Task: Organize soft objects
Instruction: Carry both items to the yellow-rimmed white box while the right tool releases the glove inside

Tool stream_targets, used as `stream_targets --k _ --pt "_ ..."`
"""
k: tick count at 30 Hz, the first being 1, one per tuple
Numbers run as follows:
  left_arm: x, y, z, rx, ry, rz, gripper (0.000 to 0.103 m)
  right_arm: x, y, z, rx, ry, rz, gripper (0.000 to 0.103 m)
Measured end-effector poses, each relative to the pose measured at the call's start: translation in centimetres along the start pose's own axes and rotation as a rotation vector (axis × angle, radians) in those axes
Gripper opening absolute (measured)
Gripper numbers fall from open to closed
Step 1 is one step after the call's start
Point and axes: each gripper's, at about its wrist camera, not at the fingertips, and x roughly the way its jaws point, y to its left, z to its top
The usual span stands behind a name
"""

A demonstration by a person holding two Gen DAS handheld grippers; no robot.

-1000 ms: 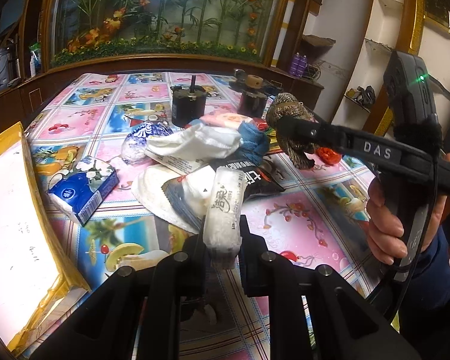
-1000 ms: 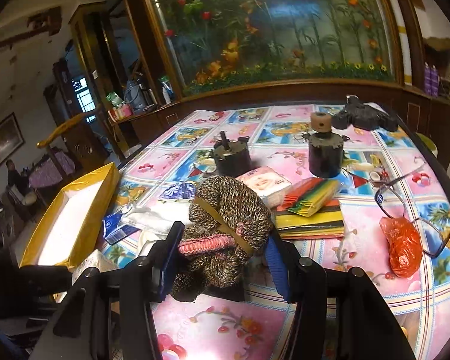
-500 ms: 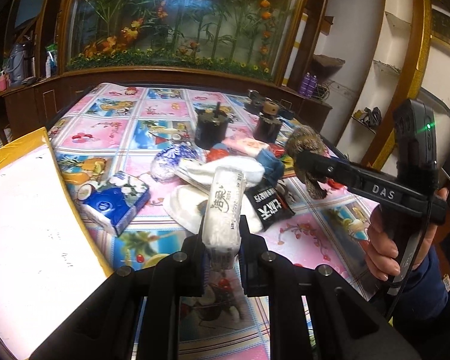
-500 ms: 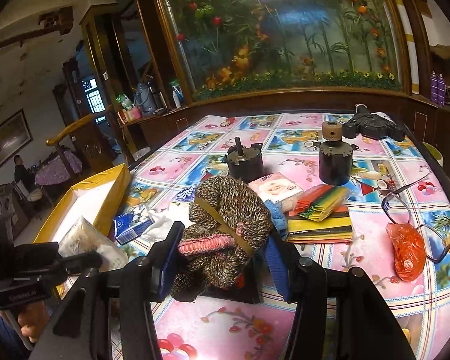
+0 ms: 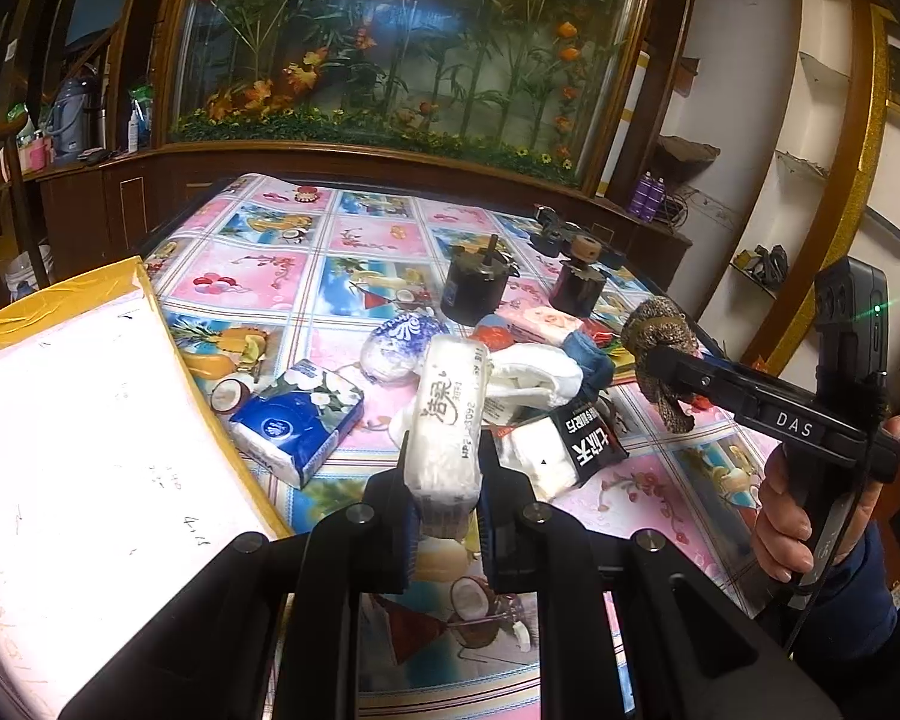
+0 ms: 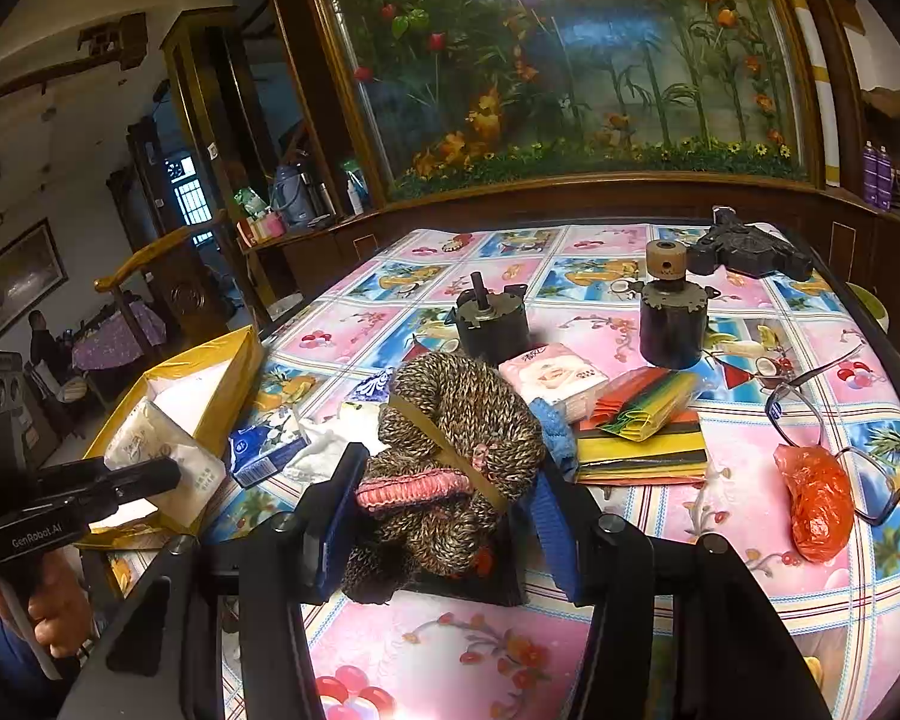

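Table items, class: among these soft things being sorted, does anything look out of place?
Yes. Two dark metal motors stand upright among the tissue packs, and spectacles lie beside an orange bag. All are hard items, odd amid soft goods.

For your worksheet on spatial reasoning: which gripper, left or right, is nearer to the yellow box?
Left. The left gripper, shut on a white tissue pack, is at the yellow box. The right gripper, shut on a knitted bundle, is across the table from it.
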Motion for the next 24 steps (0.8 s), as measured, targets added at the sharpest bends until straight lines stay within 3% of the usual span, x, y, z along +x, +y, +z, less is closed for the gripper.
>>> stream_targets --k 7,15,24 --pt "-1.2 1.4 0.5 -0.019 -0.025 0.033 0.015 0.1 0.3 -0.1 0.006 0.002 0.011 0.057" --pt "-3.5 3.8 0.9 -0.052 -0.068 0.083 0.015 0.3 1.8 0.2 0.038 0.012 0.081 0.057" --pt "-5.9 7.4 1.4 -0.104 -0.085 0.168 0.015 2.7 9.7 1.7 -0.039 0.106 0.192 0.057"
